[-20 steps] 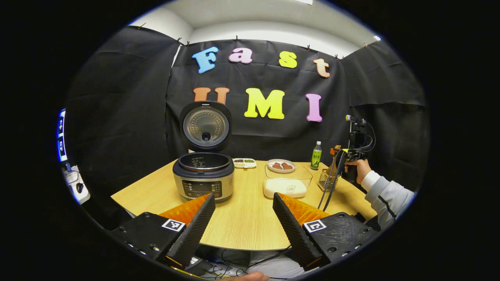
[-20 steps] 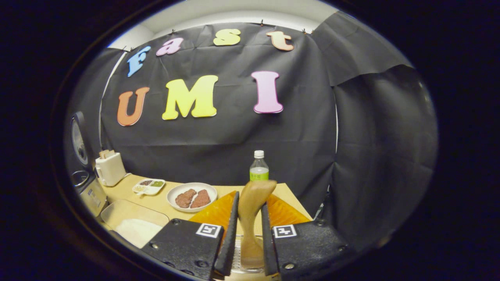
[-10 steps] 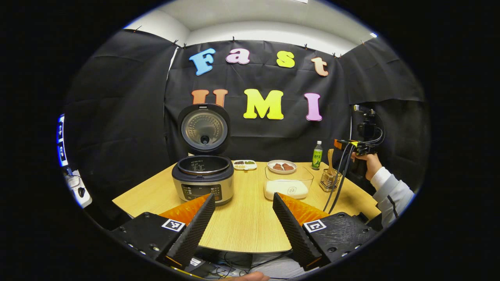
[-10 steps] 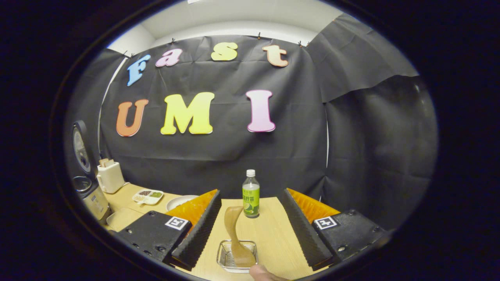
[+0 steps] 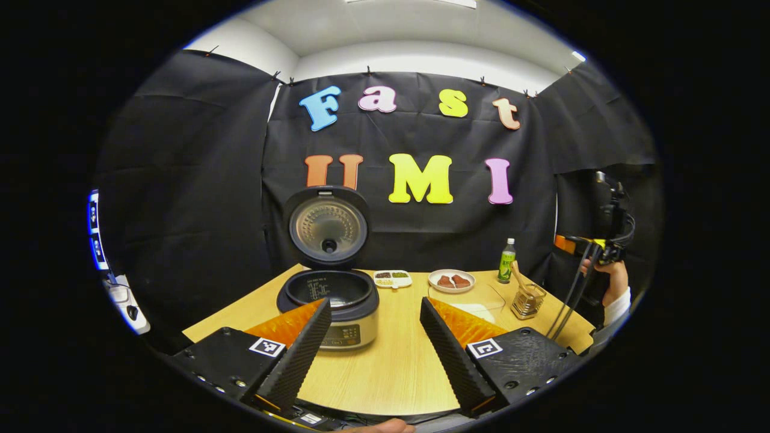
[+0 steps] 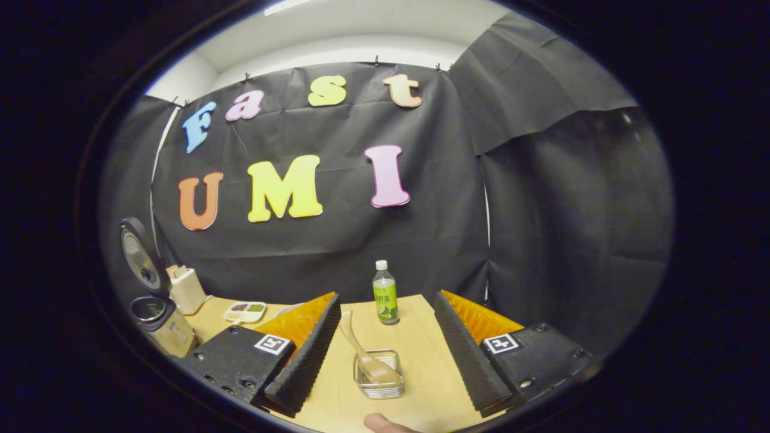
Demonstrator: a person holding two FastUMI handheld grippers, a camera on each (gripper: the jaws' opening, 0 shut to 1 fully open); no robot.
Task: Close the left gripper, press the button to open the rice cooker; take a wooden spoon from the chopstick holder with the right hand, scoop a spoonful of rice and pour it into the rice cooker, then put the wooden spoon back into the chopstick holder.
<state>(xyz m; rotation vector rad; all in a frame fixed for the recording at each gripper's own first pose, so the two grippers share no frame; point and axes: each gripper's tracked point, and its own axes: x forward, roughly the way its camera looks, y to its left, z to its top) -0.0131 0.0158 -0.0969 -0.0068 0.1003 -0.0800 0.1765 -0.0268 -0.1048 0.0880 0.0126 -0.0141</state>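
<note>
Released since a second ago, light wooden spoon (image 6: pixel 366 356) leans toward 11 o'clock in square metal chopstick holder (image 6: pixel 379 377); right gripper (image 6: pixel 385 349) and left gripper (image 5: pixel 374 343) both spread wide.

**Layout of the table**

In the left gripper view, the rice cooker (image 5: pixel 329 304) was placed on the table (image 5: pixel 391 367) at the left, with its lid (image 5: pixel 328 226) raised upright behind the pot. A divided dish (image 5: pixel 392 278) was set just right of the cooker, toward the back wall, and a plate (image 5: pixel 451 281) lay further right. A clear container (image 5: pixel 475 300) was placed before the plate. A bottle (image 5: pixel 506 261) was stood at the back right corner. The chopstick holder (image 5: pixel 527 302) was set before the bottle, near the right edge, and the wooden spoon (image 5: pixel 518 276) was leaned in it.

In the right gripper view, a toaster (image 6: pixel 186 288) was seen behind the cooker.
</note>
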